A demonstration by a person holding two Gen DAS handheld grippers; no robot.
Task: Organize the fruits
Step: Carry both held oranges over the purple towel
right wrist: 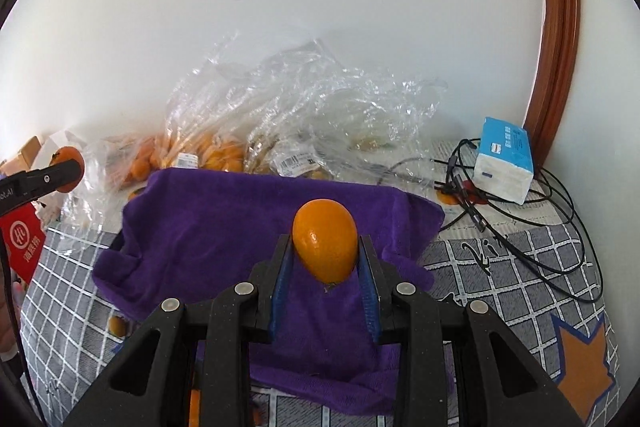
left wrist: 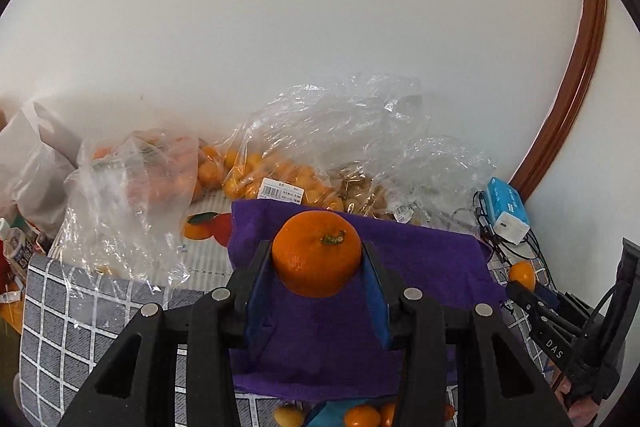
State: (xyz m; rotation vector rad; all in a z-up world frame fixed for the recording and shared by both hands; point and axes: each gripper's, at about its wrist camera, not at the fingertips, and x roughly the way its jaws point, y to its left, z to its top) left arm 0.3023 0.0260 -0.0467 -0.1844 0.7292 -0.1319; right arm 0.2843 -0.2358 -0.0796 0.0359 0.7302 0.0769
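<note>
Left gripper (left wrist: 317, 263): blue-padded fingers (left wrist: 259, 291) closed against both sides of a round mandarin (left wrist: 317, 253), stem end turned toward the camera, held above a purple towel (left wrist: 420, 259). Right gripper (right wrist: 325, 259): blue-padded fingers (right wrist: 369, 291) clamped on a smooth oval kumquat (right wrist: 325, 245), likewise held over the purple towel (right wrist: 208, 227). Towel: draped over something hidden beneath it, on a grey checked cloth (right wrist: 516, 267). Loose fruit: several small orange pieces (left wrist: 362, 415) at the towel's near edge. Behind the towel, against a white wall (left wrist: 280, 27): crumpled clear plastic bags (left wrist: 328, 139), some holding more orange fruit (left wrist: 244, 175), with barcode labels (left wrist: 281, 191). Far right: blue-and-white tissue pack (right wrist: 505, 159) beside tangled black cables (right wrist: 532, 211).
</note>
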